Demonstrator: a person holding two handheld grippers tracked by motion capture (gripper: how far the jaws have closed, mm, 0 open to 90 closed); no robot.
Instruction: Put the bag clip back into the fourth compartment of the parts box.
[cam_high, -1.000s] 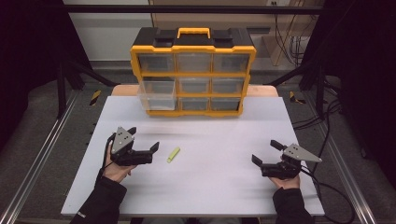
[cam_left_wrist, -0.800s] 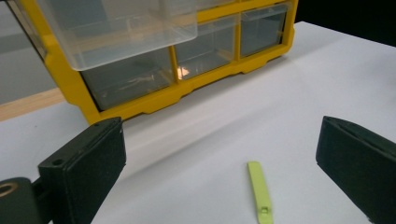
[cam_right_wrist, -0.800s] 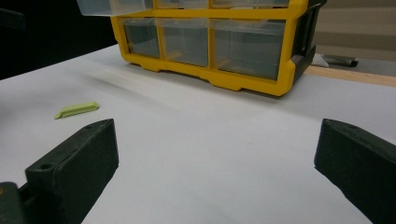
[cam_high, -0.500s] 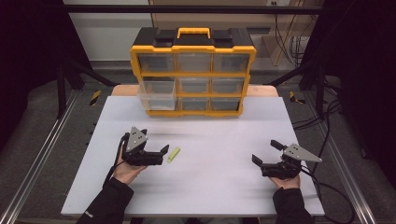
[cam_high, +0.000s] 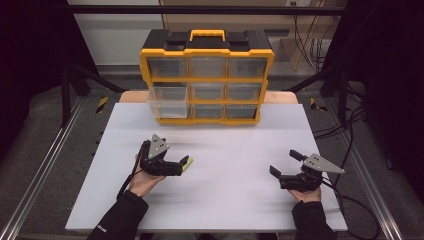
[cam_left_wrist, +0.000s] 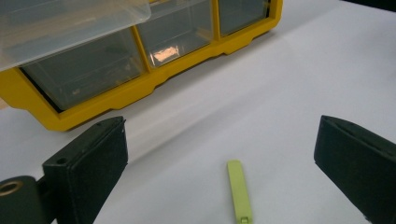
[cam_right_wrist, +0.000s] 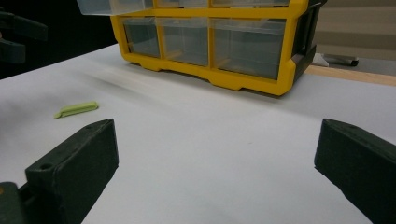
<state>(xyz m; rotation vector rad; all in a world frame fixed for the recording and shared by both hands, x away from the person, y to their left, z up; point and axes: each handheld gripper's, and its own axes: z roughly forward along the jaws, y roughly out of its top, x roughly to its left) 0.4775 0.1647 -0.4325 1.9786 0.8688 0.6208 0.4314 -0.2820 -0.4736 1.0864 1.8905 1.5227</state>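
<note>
The left gripper (cam_high: 183, 164) has its jaws spread wide around the yellow-green strip (cam_left_wrist: 240, 190), which lies flat on the white table (cam_high: 235, 200) at about 7 o'clock from the yellow drawer cabinet (cam_high: 206, 80). The strip looks light, thin and stiff — likely plastic (smooth enough to skid). Lying so flat, it is probably best pinched across its narrow width near mid-length. The right gripper (cam_high: 283, 167) rests released at 4 o'clock, its jaws holding nothing.

Lime-green clip (cam_left_wrist: 240, 190), yellow-black organizer (cam_high: 206, 76)
</note>
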